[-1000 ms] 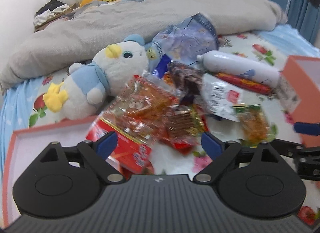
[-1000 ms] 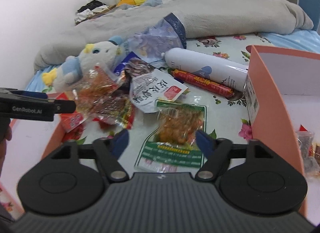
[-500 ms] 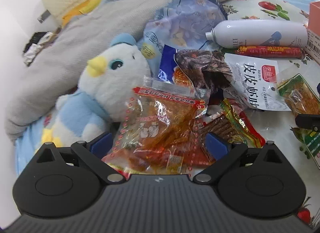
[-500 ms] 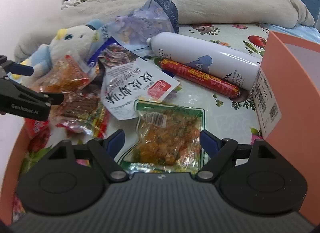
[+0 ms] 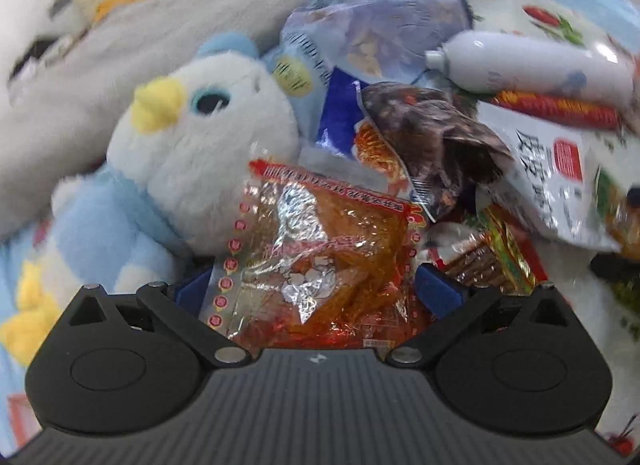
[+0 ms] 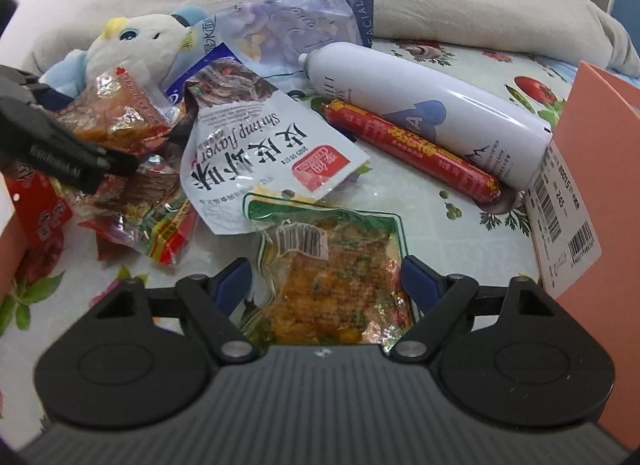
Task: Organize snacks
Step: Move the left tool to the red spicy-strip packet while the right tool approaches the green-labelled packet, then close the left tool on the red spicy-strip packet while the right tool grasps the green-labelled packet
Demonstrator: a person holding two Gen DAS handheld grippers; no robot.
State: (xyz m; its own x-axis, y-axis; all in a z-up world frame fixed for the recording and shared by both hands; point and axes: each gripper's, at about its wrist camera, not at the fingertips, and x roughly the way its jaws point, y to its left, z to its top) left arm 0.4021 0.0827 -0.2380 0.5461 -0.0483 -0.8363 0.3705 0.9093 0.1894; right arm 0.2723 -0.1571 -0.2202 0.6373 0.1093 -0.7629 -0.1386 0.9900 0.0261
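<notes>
My left gripper (image 5: pixel 316 291) is open, with its blue pads on either side of an orange clear snack packet (image 5: pixel 320 241) on the bed. My right gripper (image 6: pixel 326 279) is open around a green-edged packet of orange snack (image 6: pixel 336 265). A white shrimp-flavour bag (image 6: pixel 256 145), a red sausage stick (image 6: pixel 412 149), a dark packet (image 5: pixel 428 133) and a red-green packet (image 6: pixel 160 225) lie in the pile between them. The left gripper's fingers (image 6: pixel 68 149) show at the left of the right wrist view.
A blue-and-white plush penguin (image 5: pixel 180 161) lies left of the pile. A white spray bottle (image 6: pixel 432 113) and a purple tissue pack (image 6: pixel 296 21) lie behind. An orange box (image 6: pixel 600 169) stands at the right; another orange box edge (image 6: pixel 12 249) is at the left. A grey duvet (image 6: pixel 460 5) lies behind.
Both grippers have moved forward and down into the pile. The orange packet now sits between the left pads and the green-edged packet between the right pads. Both stay open.
</notes>
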